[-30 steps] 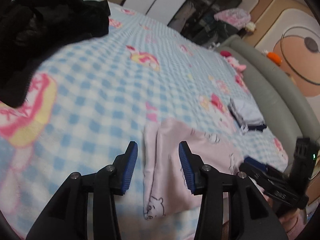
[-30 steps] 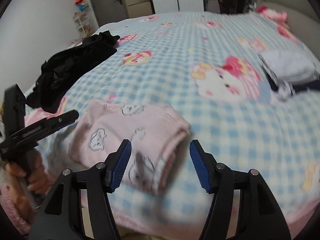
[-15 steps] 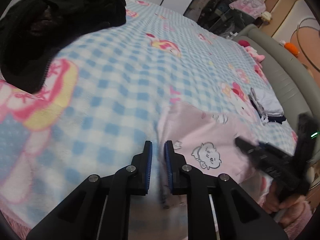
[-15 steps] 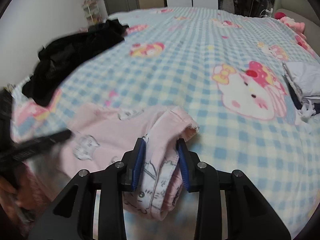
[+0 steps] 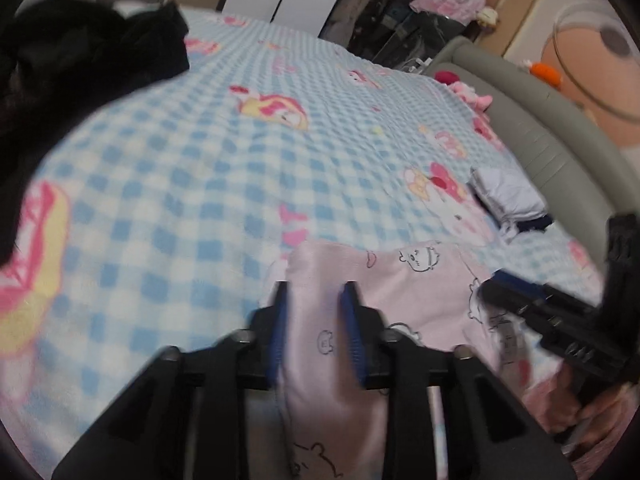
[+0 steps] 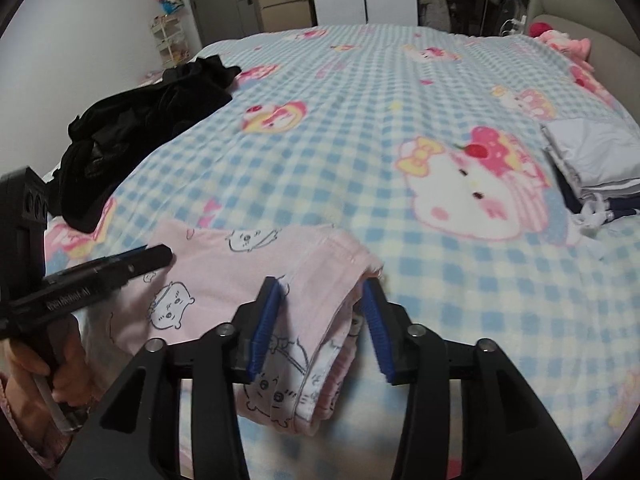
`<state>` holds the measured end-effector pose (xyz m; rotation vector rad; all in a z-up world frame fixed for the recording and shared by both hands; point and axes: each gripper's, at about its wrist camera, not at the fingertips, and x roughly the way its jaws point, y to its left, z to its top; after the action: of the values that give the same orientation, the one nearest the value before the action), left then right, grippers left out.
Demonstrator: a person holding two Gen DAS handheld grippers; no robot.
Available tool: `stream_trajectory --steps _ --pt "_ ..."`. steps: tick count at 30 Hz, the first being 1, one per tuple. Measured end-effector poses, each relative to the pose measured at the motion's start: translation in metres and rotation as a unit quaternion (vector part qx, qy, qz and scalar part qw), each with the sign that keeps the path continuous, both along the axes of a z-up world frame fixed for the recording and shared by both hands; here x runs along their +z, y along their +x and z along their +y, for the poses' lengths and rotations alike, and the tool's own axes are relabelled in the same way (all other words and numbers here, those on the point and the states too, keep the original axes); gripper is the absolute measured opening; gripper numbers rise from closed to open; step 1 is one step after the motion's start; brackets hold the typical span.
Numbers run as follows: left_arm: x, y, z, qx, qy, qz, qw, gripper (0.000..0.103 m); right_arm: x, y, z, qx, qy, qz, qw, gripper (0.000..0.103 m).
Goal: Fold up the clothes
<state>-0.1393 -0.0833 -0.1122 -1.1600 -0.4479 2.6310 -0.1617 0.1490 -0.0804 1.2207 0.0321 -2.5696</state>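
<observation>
Our left gripper [image 5: 316, 330] has just squeezed onto the soft pink cartoon-print cloth [image 5: 416, 292]; our right gripper [image 6: 320, 316] has just opened wider around its folded edge.

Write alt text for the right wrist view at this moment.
The right claw straddles the folded edge of a pink cartoon-print garment on a blue checked blanket; its jaws have just been opening. The left claw reaches over the garment's other side, with a black clothes heap behind and folded grey clothes at far right.

pink cartoon-print garment [image 6: 256, 268] lies partly folded on bed edge.
</observation>
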Motion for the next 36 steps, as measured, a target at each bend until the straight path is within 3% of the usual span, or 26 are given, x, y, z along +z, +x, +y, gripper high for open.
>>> stream_trajectory --steps 8,11,14,16,20,22,25,27,31,33,36 --pt "0.009 0.016 -0.018 0.035 0.016 0.013 0.9992 0.006 0.003 -0.011 0.008 -0.026 -0.029 -0.011 0.999 0.046" --pt "0.002 0.018 -0.025 0.049 0.019 -0.011 0.9986 0.006 0.001 -0.013 -0.003 -0.005 -0.025 -0.01 1.0 0.046" --pt "-0.013 0.011 -0.032 0.058 0.026 -0.048 0.9968 0.01 -0.018 -0.02 -0.016 0.013 0.009 -0.026 1.0 0.048" --pt "-0.018 0.007 -0.034 0.06 0.035 -0.061 0.9957 0.013 -0.036 -0.028 -0.017 0.004 0.028 -0.042 0.999 0.059" --pt "-0.003 0.015 -0.037 0.074 0.038 -0.025 0.9962 0.032 -0.02 -0.036 0.006 -0.046 -0.023 -0.05 0.997 0.061" --pt "0.012 0.021 -0.032 0.061 0.027 0.016 0.9976 0.036 -0.004 -0.031 0.012 -0.063 -0.028 -0.025 0.997 0.061" --pt "0.023 0.024 -0.016 0.016 0.033 0.042 0.9984 0.037 0.011 -0.017 0.007 -0.035 -0.048 -0.014 0.998 0.061" --pt "0.02 0.023 0.0 0.001 0.017 0.026 0.9995 0.037 0.008 -0.01 -0.008 -0.007 -0.034 -0.024 0.999 0.061" --pt "0.004 0.031 0.032 -0.018 -0.062 -0.025 0.9976 0.037 -0.021 -0.001 -0.033 0.022 0.043 -0.047 0.998 0.062" --pt "-0.001 0.036 0.034 -0.022 -0.087 -0.034 0.9954 0.037 -0.03 0.002 -0.025 0.009 0.032 -0.055 0.998 0.064" --pt "0.001 0.039 0.016 0.005 -0.068 -0.037 0.997 0.037 -0.03 0.005 -0.007 -0.019 -0.008 -0.058 0.998 0.068"
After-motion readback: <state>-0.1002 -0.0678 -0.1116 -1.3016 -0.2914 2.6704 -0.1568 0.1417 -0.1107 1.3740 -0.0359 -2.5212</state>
